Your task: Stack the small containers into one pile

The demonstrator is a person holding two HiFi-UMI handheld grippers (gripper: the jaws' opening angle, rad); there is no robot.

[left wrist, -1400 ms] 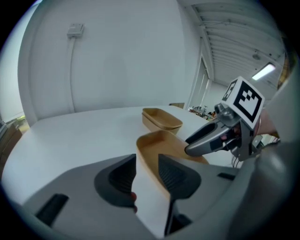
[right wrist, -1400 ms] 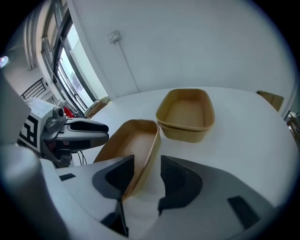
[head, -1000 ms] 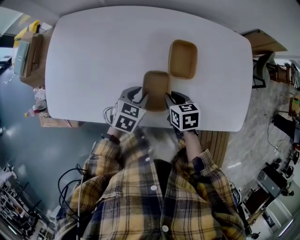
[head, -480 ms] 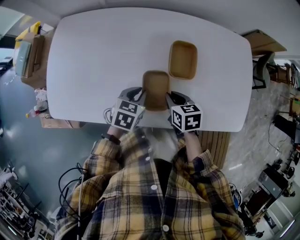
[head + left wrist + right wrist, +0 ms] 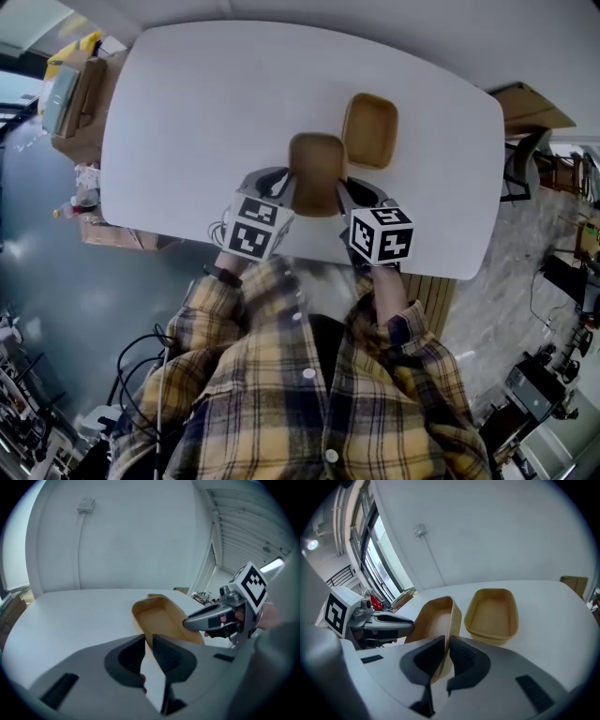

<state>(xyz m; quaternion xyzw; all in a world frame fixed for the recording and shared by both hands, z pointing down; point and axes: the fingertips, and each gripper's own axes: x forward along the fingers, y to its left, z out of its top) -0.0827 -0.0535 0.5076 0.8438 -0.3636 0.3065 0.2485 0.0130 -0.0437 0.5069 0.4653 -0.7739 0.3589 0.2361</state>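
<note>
Both tongs' jaws have just been closing. The left gripper [image 5: 147, 639] pinches the near container's [image 5: 317, 173] left wall and the right gripper [image 5: 446, 641] its right wall. The far container [image 5: 369, 129] rests on the table [image 5: 187, 112], just beyond the right gripper.

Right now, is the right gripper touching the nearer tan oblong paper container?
Touching. Right gripper view: right gripper fingers, just closed further, pinch the nearer tan oblong paper container's wall.

Yellow-navy plaid flannel shirt [image 5: 309, 375], white buttons, long sleeves. Grey plastic left hand-held gripper [image 5: 284, 187], right hand-held gripper [image 5: 343, 193]: dark ribbed pads [image 5: 461, 656], white cubes [image 5: 381, 234], black square markers.
</note>
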